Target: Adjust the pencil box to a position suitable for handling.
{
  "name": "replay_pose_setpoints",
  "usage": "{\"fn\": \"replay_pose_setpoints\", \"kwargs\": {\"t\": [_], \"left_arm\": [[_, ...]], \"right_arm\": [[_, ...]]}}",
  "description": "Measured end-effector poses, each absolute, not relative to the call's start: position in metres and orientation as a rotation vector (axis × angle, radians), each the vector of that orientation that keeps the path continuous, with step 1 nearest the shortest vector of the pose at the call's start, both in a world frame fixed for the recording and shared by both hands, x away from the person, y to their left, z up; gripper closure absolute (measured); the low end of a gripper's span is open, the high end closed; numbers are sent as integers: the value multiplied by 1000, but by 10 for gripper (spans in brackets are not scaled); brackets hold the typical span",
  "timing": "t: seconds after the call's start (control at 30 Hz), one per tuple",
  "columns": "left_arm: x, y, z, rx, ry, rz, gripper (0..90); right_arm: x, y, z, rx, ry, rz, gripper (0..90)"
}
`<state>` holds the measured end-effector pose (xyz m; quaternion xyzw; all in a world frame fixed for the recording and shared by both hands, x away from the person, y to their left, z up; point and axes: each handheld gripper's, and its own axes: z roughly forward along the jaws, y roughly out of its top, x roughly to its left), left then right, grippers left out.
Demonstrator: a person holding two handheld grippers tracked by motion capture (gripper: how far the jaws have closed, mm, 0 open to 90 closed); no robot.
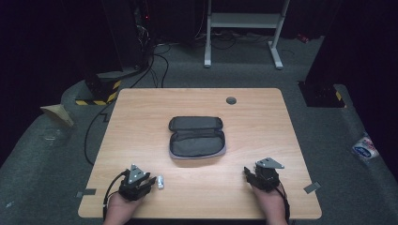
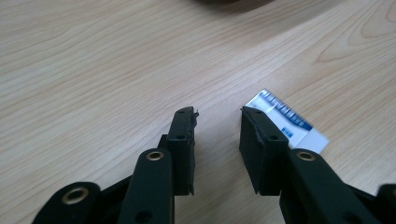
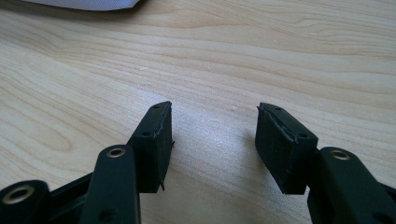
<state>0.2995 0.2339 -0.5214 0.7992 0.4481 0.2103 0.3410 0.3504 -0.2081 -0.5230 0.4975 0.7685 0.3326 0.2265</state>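
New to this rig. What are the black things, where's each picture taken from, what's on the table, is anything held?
No robot arm here: a person holds a pair of hand-held tongs in each hand. The high view looks down on the wooden table from the person's side, with the left tongs and the right tongs near its bottom edge. The other two pictures come from cameras riding on the tongs, looking along their black jaws.

On the table lie an open dark zip pouch in the middle and a small white packet with blue print, just beside the left tongs; one jaw covers its near edge. Nothing is held: both pairs stand open over bare wood, the right tongs wider.
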Motion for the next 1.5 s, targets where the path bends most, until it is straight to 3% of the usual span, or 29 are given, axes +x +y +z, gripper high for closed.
{"fn": "replay_pose_setpoints", "kwargs": {"t": [0.2,0.5,0.73,0.9,1.07,1.5], "left_arm": [[311,220,-523,2079,1130,554,661],[306,235,-518,1994,1139,531,629],[302,230,-517,2003,1092,497,524],[295,219,-516,2028,1054,492,501],[293,214,-517,2044,1053,501,504],[292,214,-519,2055,1045,501,612]], "right_arm": [[350,-208,-523,1371,2119,917,460],[351,-207,-523,1383,2110,915,463],[351,-206,-523,1388,2106,913,462],[352,-206,-523,1389,2105,912,461],[352,-206,-523,1390,2105,913,462],[352,-207,-523,1385,2110,914,460]]}}
